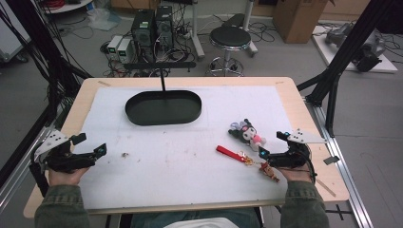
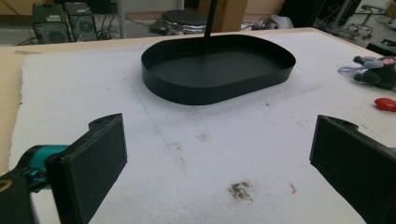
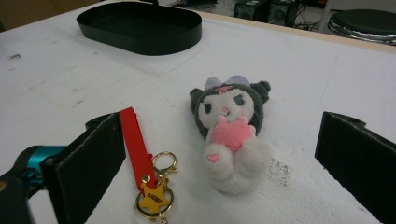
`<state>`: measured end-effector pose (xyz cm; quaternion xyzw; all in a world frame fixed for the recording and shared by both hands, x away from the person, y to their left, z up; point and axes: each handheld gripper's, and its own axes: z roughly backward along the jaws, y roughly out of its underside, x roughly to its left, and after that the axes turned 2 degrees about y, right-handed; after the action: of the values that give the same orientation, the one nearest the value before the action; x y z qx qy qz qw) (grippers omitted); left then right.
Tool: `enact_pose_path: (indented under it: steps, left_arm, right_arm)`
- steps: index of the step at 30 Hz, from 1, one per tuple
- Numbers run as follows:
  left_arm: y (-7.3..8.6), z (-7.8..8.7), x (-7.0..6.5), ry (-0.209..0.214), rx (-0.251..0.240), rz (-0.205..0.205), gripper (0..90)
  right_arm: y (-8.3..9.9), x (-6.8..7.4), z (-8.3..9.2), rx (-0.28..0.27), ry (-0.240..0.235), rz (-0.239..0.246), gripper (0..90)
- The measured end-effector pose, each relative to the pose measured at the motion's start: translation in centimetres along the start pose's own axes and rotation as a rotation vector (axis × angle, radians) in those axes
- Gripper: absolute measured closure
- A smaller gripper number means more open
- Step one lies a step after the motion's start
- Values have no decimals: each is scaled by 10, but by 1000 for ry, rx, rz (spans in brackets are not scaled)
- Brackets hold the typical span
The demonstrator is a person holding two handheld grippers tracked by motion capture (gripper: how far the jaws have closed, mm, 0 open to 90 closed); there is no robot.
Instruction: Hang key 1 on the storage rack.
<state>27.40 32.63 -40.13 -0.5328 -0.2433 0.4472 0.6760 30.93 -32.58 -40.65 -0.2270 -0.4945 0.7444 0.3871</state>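
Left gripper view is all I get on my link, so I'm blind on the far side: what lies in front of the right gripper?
Observer: A plush toy lies on its back between the open jaws of the right gripper, touching neither.
Operator: That red bit at my right edge?
Observer: It is a red strap with a gold clasp and a star charm.
Operator: Does the strap touch the toy?
Observer: No, white mat shows between them.
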Motion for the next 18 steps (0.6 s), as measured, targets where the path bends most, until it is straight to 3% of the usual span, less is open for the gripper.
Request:
enact_pose_path:
  steps: [18]
  left_arm:
    - [1,0,1,11,5,8,43]
  right_arm:
    - [0,0,-3,23,0,4,6]
